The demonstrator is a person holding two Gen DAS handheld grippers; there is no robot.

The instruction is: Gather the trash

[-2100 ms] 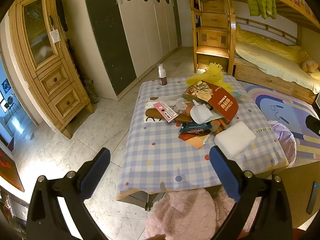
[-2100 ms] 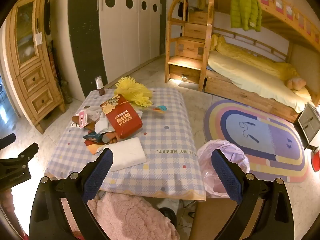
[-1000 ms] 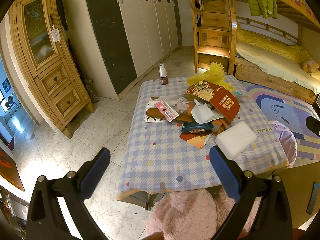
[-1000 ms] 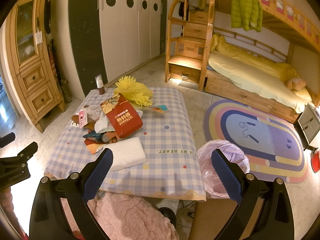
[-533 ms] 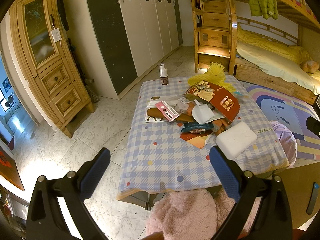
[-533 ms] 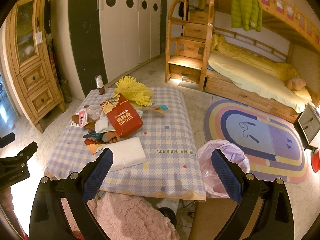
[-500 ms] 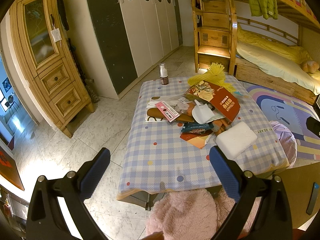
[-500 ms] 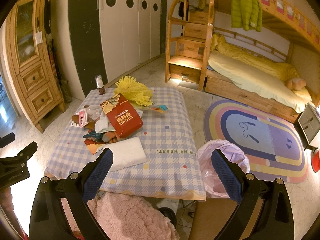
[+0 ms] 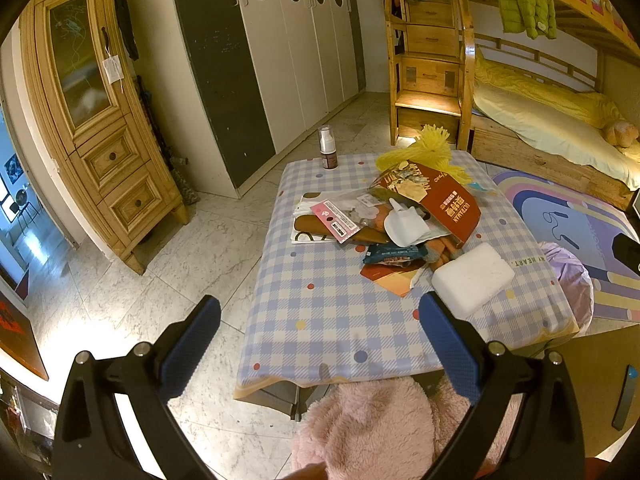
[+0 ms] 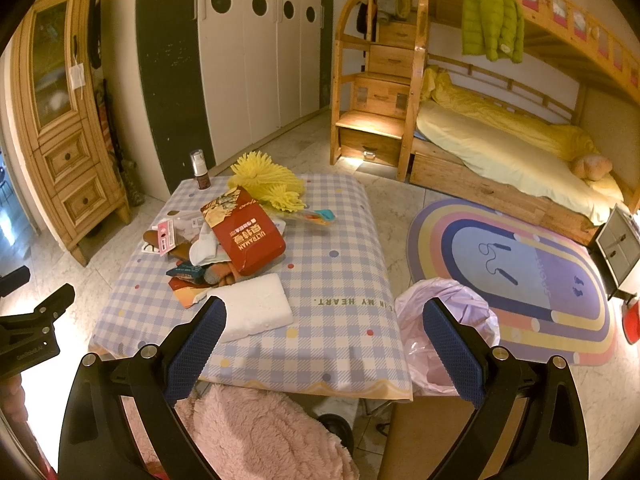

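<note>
A low table (image 9: 320, 312) under a blue-and-cream checked cloth fills the middle of both views. A pink fluffy seat (image 10: 256, 436) sits at the bottom of the frame against the table's near edge, between the grippers and the trash. To the right of the table on the floor stands a pink bag (image 10: 448, 320), its mouth open, beside a rainbow rug (image 10: 532, 268). A wooden cabinet (image 9: 92, 120) lines the left edge, white wardrobes (image 9: 304, 40) the top centre, and a bunk bed (image 10: 500, 140) with a green jacket (image 10: 490, 16) the upper right.

The trash lies in one heap at the centre of the table. A red packet (image 9: 444, 200) printed with white letters leans over the top of it, with a yellow pom-pom (image 10: 268, 184) just behind. Below the packet are a white scoop-shaped piece (image 9: 404, 224), a pink-labelled clear sachet (image 9: 340, 220), a brown flat piece (image 9: 320, 230), a dark blue wrapper (image 9: 392, 256) and an orange torn card (image 9: 396, 276), all overlapping. A white foam block (image 9: 472, 276) rests alone near the table's right front corner, touching the card. A small brown bottle (image 9: 328, 152) stands upright at the far left corner, apart from the heap.

The left gripper (image 9: 320, 340) hangs over the table's near left edge, jaws spread wide and holding nothing. The right gripper (image 10: 324, 344) hangs over the near right edge, spread equally wide, also empty.
</note>
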